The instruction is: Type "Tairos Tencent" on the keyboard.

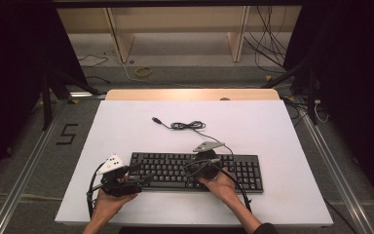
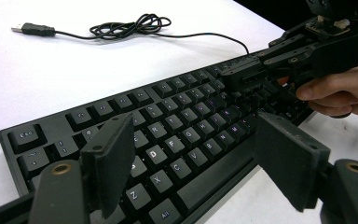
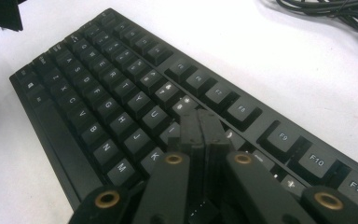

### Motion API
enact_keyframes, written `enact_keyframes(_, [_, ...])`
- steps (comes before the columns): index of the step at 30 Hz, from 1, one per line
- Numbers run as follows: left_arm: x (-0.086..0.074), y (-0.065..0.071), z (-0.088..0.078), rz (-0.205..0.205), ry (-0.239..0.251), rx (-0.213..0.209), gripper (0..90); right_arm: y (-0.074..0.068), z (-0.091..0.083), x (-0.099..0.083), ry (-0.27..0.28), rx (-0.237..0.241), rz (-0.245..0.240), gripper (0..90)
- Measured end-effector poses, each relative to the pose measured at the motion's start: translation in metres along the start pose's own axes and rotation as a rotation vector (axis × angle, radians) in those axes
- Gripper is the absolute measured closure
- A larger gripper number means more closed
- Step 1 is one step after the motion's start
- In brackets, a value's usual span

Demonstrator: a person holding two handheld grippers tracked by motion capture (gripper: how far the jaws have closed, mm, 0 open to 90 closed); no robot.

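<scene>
A black keyboard (image 1: 195, 170) lies on the white table (image 1: 272, 126), near its front edge. Its thin cable (image 1: 187, 125) coils behind it and ends in a loose USB plug (image 1: 157, 120). My left gripper (image 1: 142, 175) is at the keyboard's left front corner. In the left gripper view it (image 2: 198, 163) stands wide open over the lower-left keys (image 2: 168, 144), holding nothing. My right gripper (image 1: 192, 168) hovers over the middle of the keyboard. Its jaws (image 3: 200, 123) are shut and empty, tips just above the keys beside the I key. Whether they touch a key I cannot tell.
A wooden strip (image 1: 192, 94) edges the far side of the table. Beyond it are a wooden shelf frame (image 1: 175, 29), loose floor cables (image 1: 272, 48) and a yellow ring (image 1: 143, 72). Dark stands (image 1: 48, 92) flank both sides.
</scene>
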State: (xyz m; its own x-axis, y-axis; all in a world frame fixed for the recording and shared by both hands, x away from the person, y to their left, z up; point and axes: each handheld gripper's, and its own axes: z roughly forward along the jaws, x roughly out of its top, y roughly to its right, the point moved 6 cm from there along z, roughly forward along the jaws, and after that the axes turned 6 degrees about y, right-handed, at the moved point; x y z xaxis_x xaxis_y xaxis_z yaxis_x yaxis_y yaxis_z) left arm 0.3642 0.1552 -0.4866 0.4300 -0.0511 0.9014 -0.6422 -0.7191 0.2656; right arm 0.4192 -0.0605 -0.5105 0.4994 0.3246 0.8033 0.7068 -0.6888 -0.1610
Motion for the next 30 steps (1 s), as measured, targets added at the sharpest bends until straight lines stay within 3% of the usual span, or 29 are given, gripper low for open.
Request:
enact_keyframes(13, [-0.0008, -0.0011, -0.0004, -0.002, -0.004, 0.002, 28.9, -0.0007, 0.0078, -0.0059, -0.039, -0.014, -0.016, 90.0])
enact_keyframes(24, [-0.0016, -0.0019, 0.0006, 0.007, -0.008, 0.006, 28.9, -0.0016, 0.0080, -0.0067, -0.035, -0.024, -0.013, 90.0])
enact_keyframes(30, [-0.0031, -0.0069, 0.0029, 0.011, -0.012, 0.018, 29.1, -0.0008, 0.0027, -0.0024, -0.001, -0.001, 0.024, 85.6])
